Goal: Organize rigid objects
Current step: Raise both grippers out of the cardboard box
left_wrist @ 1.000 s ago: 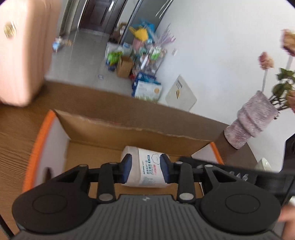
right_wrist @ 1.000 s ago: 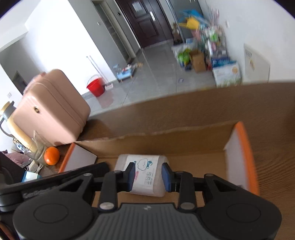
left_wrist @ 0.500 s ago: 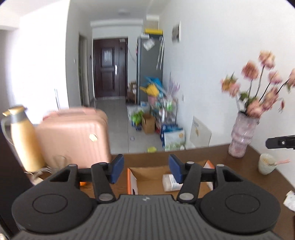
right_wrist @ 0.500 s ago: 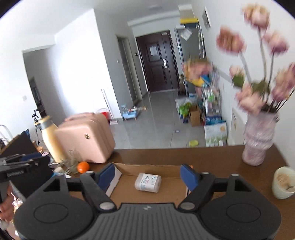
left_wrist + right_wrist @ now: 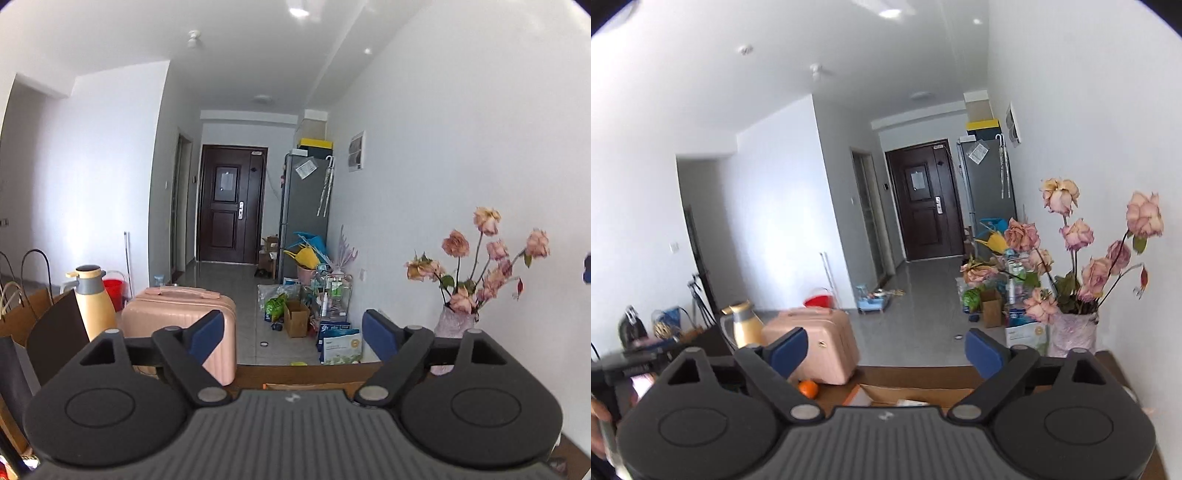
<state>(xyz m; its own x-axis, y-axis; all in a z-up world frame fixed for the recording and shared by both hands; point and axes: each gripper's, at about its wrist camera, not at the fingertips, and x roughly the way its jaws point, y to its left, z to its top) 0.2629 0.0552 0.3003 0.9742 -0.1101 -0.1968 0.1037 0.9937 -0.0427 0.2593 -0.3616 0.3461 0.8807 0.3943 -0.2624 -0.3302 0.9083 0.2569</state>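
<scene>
Both wrist cameras sit right behind their own fingers and look level down the room toward the dark door (image 5: 232, 206) at the far end, well back from it. The left view faces it straight on, the right one from further right, close to the flowers (image 5: 1086, 254). Both catch the pink suitcase (image 5: 177, 314), the fridge (image 5: 988, 177) and the box (image 5: 916, 393) edge low down.

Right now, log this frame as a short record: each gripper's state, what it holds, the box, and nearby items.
left gripper: open, fingers spread, holding nothing
right gripper: open, fingers spread, holding nothing
cardboard box: on the wooden table, mostly hidden below both grippers
box contents: a white item is partly seen, unclear
orange: on the table, left of the box
flower vase: at the table's far right
pink suitcase: beyond the table
</scene>
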